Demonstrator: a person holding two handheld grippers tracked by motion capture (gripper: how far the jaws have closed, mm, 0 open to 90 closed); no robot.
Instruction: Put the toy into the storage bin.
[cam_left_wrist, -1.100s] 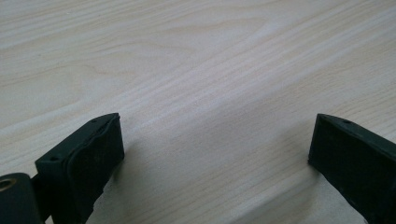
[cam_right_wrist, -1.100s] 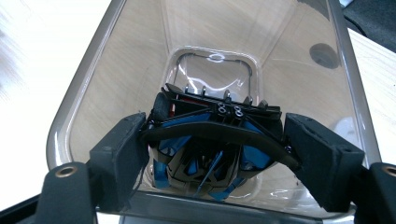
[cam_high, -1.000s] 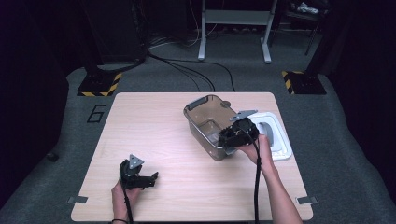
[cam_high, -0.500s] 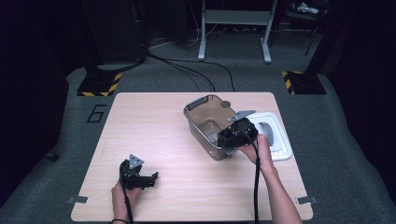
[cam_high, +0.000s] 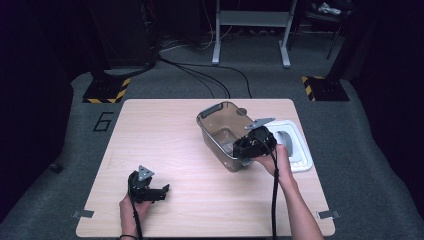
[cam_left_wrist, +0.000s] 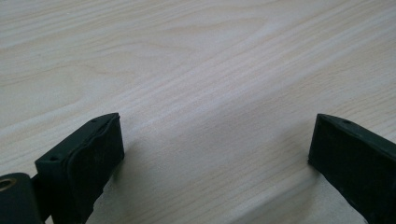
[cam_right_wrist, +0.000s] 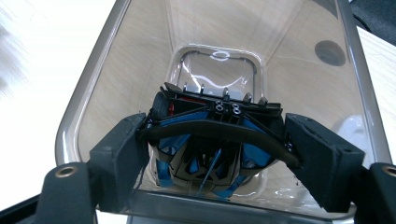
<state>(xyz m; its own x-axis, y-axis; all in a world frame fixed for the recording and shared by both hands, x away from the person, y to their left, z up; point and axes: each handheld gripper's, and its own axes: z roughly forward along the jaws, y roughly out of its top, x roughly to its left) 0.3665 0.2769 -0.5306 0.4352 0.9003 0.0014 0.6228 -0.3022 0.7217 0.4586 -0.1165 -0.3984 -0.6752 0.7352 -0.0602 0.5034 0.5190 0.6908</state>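
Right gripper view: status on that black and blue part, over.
Right gripper shut on black and blue part, held over the clear bin. Left gripper open, idle on bare table. Nothing in the way.

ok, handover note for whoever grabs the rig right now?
Right gripper: shut on a black and blue fan-like part, held over the mouth of the clear bin.
Left gripper: open, holding nothing, low over the table near the front left.
White lid lies right of the bin.
Done: part picked up, brought to the bin.
Left: probably lower it in and release; the lid may follow.
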